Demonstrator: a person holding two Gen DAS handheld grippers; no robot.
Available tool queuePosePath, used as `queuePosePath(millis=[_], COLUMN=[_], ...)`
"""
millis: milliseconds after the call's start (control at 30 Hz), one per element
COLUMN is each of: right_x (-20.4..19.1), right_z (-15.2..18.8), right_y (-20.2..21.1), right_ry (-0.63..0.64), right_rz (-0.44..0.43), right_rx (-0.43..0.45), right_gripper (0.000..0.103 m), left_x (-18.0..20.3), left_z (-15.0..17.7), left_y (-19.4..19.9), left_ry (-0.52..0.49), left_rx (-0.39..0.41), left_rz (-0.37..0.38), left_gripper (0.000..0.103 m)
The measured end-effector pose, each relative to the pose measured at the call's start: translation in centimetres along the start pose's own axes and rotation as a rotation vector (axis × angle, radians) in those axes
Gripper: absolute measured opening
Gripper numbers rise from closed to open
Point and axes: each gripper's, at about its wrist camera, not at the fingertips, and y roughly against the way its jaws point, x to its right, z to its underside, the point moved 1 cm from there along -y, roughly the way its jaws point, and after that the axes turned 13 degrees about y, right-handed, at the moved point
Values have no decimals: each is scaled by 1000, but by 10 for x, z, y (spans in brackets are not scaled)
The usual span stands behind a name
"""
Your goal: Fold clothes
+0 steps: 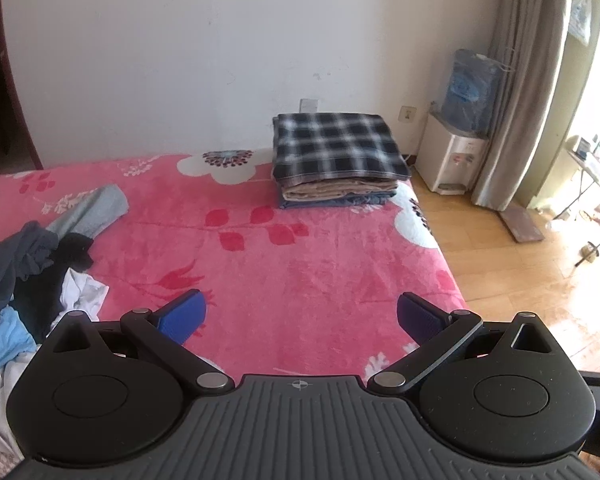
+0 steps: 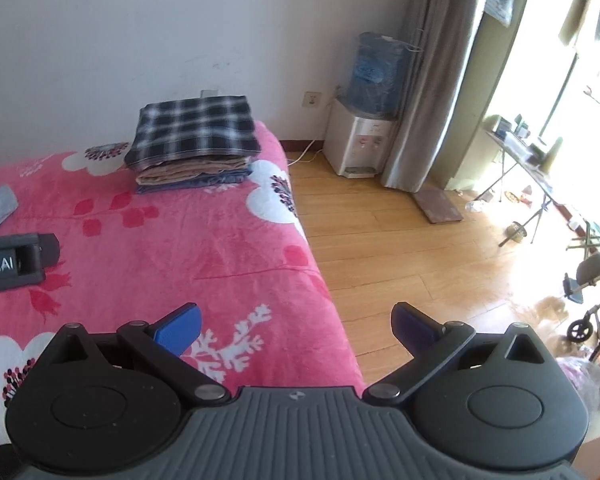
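A stack of folded clothes (image 1: 338,156) with a black-and-white plaid piece on top sits at the bed's far right corner, by the wall; the right wrist view shows the same stack (image 2: 194,140). An unfolded heap of dark, white and light blue garments (image 1: 28,280) lies at the left, with a grey piece (image 1: 96,210) beside it. My left gripper (image 1: 302,314) hovers open above the pink floral blanket (image 1: 284,280), holding nothing. My right gripper (image 2: 296,326) is open too, over the bed's right edge, empty. The left gripper's body (image 2: 16,262) shows at the left of the right wrist view.
Wooden floor (image 2: 400,256) runs along the right of the bed. A water dispenser (image 2: 358,142) stands against the wall beside a grey curtain (image 2: 432,80). A folding table (image 2: 520,156) and a wheelchair (image 2: 592,300) stand near the bright window.
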Motion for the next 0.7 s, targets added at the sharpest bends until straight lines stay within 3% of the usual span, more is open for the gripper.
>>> queuePosePath(millis=[367,700], right_x=[9,8], right_z=[8,11], right_y=[-2,-6], right_ry=[-2,8], right_rz=[12,19], right_rx=[-18,-28], right_gripper=[103,103], left_x=[4,4], left_z=[4,7], left_y=[0,-3], left_ry=[40,13], left_rx=[-22,-28], left_rz=[-29,-56], left_gripper=[102,102])
